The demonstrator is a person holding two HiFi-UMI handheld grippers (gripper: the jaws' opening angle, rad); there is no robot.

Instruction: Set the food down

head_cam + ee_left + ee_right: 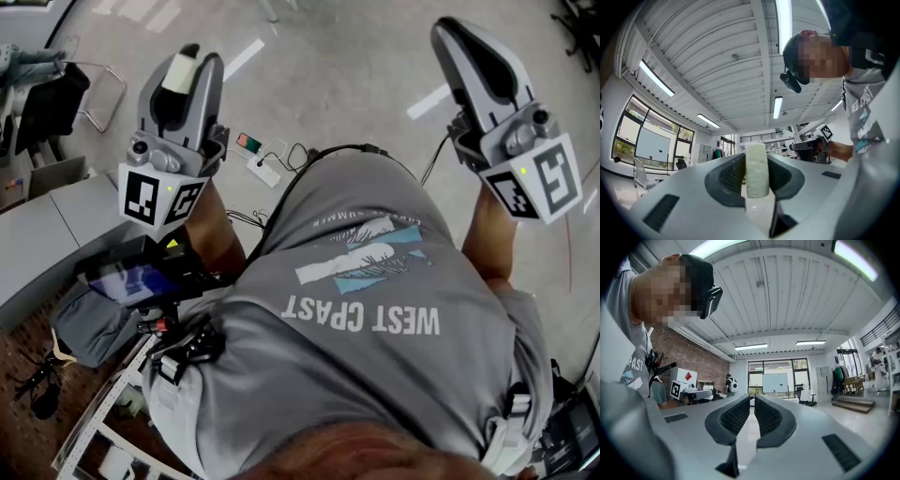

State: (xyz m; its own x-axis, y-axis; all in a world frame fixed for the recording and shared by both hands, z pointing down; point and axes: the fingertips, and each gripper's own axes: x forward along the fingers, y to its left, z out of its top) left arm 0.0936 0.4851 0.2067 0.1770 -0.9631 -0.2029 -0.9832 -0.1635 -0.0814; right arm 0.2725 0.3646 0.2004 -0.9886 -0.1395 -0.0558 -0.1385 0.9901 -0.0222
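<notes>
The food is a pale, cream-white block standing upright between the dark ribbed pads of my left gripper, which is shut on it. In the head view the block sticks out of the left gripper, held up at the left over the floor. My right gripper has its pads drawn almost together with nothing between them. The head view shows it raised at the upper right, away from the food. Both gripper views look out level across the room and up at the ceiling.
The person's grey T-shirt fills the lower middle of the head view. A grey table stands at the left, with a screen device at the person's waist. A power strip and cables lie on the floor, and a chair stands at the far left.
</notes>
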